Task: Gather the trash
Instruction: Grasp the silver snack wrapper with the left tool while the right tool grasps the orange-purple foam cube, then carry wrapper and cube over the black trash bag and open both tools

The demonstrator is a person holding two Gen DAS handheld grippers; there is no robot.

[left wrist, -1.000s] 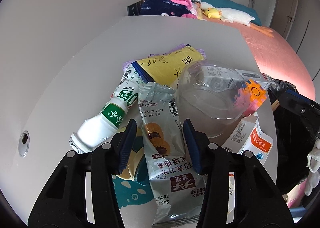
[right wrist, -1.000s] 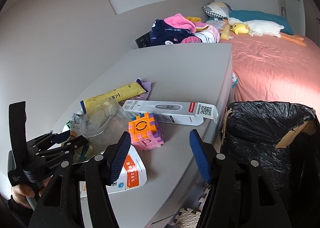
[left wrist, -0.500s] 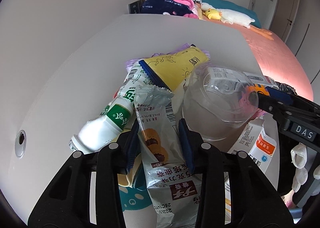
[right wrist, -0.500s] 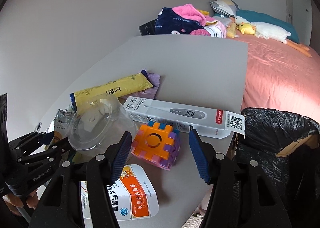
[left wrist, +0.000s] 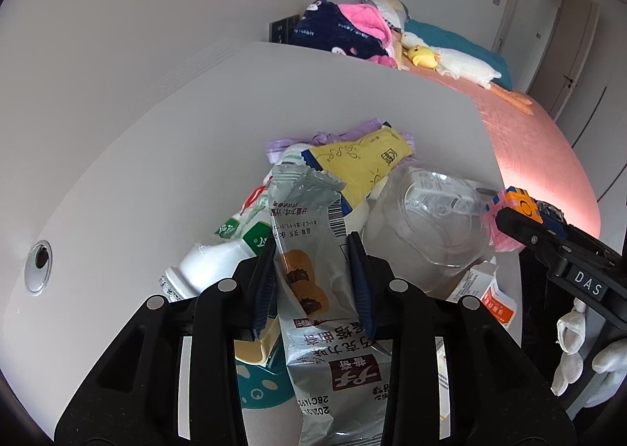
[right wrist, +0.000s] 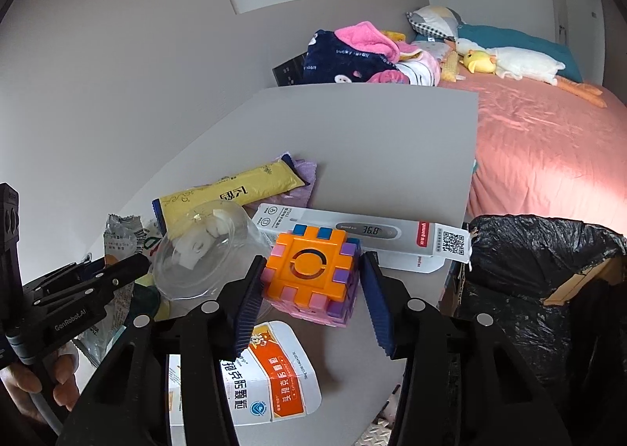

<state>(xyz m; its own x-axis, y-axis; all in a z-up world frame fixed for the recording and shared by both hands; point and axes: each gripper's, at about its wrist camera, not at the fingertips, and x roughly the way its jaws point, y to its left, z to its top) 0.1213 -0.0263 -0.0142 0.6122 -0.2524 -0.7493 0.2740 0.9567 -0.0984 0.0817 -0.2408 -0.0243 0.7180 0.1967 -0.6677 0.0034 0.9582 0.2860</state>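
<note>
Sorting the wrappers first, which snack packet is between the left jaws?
The silver biscuit packet, between the closing left gripper jaws; the yellow packet lies farther back.

Trash clustered at worktop (right wrist: pixel 392 140) near edge. Snack wrapper (left wrist: pixel 309 250) lies over bottle (left wrist: pixel 219 254), left of clear cup (right wrist: pixel 203 250). Yellow packet (right wrist: pixel 235 191) behind cup. Puzzle cube (right wrist: pixel 309 269) right of cup, thermometer box (right wrist: pixel 364 238) behind it, medicine box (right wrist: pixel 266 371) in front. Bin (right wrist: pixel 548 289) right of worktop, bed (right wrist: pixel 548 140) behind.
</note>
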